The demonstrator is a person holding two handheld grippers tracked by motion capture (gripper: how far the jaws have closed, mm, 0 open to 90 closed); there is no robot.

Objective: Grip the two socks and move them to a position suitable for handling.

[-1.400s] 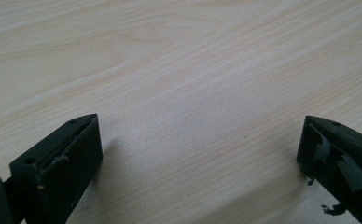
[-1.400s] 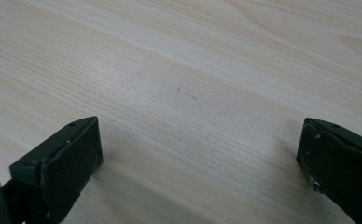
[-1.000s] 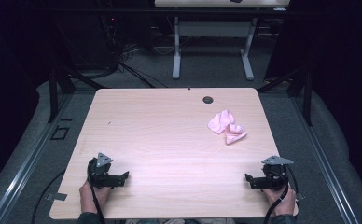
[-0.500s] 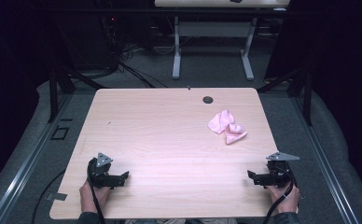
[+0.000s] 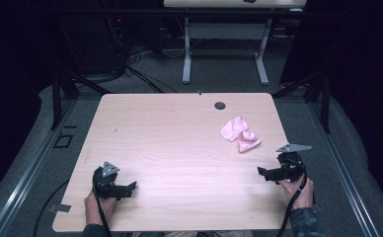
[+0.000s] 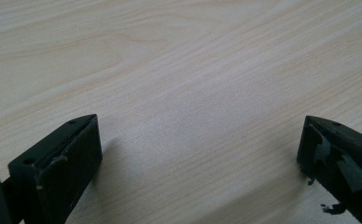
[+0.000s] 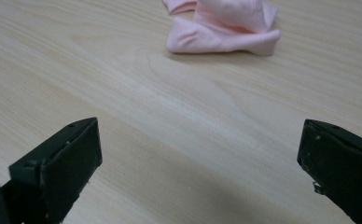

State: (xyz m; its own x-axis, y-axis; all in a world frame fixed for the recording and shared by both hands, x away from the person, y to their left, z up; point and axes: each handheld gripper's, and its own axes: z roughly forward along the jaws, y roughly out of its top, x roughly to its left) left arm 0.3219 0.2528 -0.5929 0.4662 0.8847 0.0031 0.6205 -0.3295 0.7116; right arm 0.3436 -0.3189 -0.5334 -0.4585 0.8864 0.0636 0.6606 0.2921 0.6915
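Note:
A crumpled pink cloth lies on the right half of the light wooden table; the right gripper view has the same cloth at its top edge. My right gripper is held near the table's right front edge, a short way in front of the cloth, and its jaws stand wide apart with nothing between them. At the front left, my left gripper rests low over bare wood, open and empty.
A small dark round hole sits near the table's far edge. Beyond the table stand a white-legged desk frame and cables on a dark floor. Metal rails run along both sides of the table.
My right gripper has moved to the right and slightly forward, closer to the pink cloth, and has tilted. The left gripper has stayed in place.

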